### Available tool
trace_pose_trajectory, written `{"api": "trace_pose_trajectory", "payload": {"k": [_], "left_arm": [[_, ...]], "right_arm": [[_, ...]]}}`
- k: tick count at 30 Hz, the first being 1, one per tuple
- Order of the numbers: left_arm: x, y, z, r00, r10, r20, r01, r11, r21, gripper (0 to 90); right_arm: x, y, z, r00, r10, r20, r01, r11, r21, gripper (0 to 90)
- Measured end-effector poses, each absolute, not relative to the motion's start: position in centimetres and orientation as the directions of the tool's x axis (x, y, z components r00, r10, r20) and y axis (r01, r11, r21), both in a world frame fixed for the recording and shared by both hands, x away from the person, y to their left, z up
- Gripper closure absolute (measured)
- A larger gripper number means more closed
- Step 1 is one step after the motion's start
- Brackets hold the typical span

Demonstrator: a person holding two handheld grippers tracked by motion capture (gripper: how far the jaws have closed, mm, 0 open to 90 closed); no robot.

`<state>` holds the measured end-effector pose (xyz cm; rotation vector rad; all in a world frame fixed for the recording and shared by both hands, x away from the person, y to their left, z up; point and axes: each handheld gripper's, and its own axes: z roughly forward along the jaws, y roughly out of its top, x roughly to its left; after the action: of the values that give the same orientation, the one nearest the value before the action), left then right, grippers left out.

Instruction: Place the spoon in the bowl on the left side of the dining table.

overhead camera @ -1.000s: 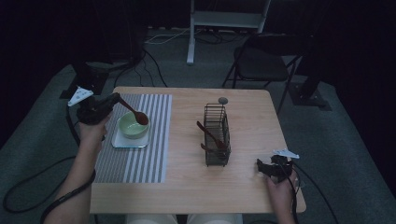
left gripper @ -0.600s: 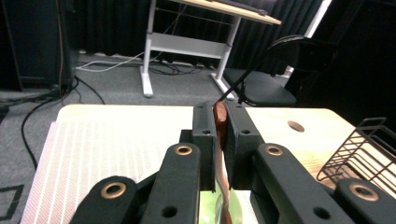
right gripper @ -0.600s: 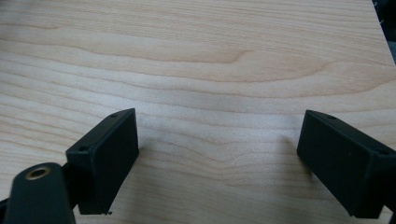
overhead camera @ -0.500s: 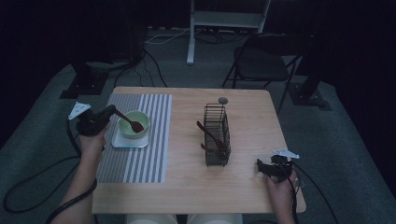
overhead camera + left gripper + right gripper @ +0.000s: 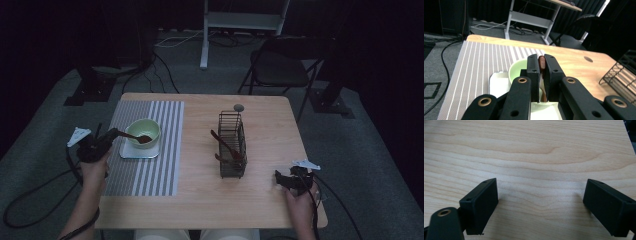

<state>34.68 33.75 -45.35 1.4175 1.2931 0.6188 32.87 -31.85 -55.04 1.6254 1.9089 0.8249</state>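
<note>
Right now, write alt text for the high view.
The left gripper holds a brown spoon with its tip in a green bowl on a striped mat. The right gripper rests open near a wire basket.

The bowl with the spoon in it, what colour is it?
The bowl is pale green, clearest in the high view.

Left gripper (image 5: 111,136) just left of the green bowl (image 5: 143,132), clamped on a brown spoon (image 5: 134,136) whose head dips into that bowl. White tray (image 5: 131,151) under it. Wire basket (image 5: 232,145) well right; right gripper (image 5: 280,179) farther right, nearer.
</note>
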Motion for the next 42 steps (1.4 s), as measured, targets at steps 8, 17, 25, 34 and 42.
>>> {"api": "trace_pose_trajectory", "payload": {"k": [8,17,25,34,42], "left_arm": [[33.2,33.4,-46.8,0.269,0.924,-0.272,0.380,0.158,0.911,83.7],[32.7,33.0,-47.8,0.268,0.931,-0.247,0.407,0.122,0.905,83.5],[33.9,32.9,-48.7,0.236,0.930,-0.281,0.423,0.162,0.892,83.4],[33.3,32.5,-48.9,0.235,0.939,-0.252,0.425,0.134,0.895,77.0],[33.5,32.1,-49.2,0.242,0.937,-0.252,0.469,0.114,0.876,59.8]], "right_arm": [[32.9,-31.9,-55.0,-0.165,0.986,0.013,0.685,0.105,0.721,11.9],[32.9,-31.9,-55.0,-0.165,0.986,0.013,0.685,0.105,0.721,11.9],[32.9,-31.9,-55.0,-0.165,0.986,0.013,0.685,0.105,0.721,11.9],[32.9,-31.9,-55.0,-0.165,0.986,0.013,0.685,0.105,0.721,11.9],[32.9,-31.9,-55.0,-0.165,0.986,0.013,0.685,0.105,0.721,11.8]]}}
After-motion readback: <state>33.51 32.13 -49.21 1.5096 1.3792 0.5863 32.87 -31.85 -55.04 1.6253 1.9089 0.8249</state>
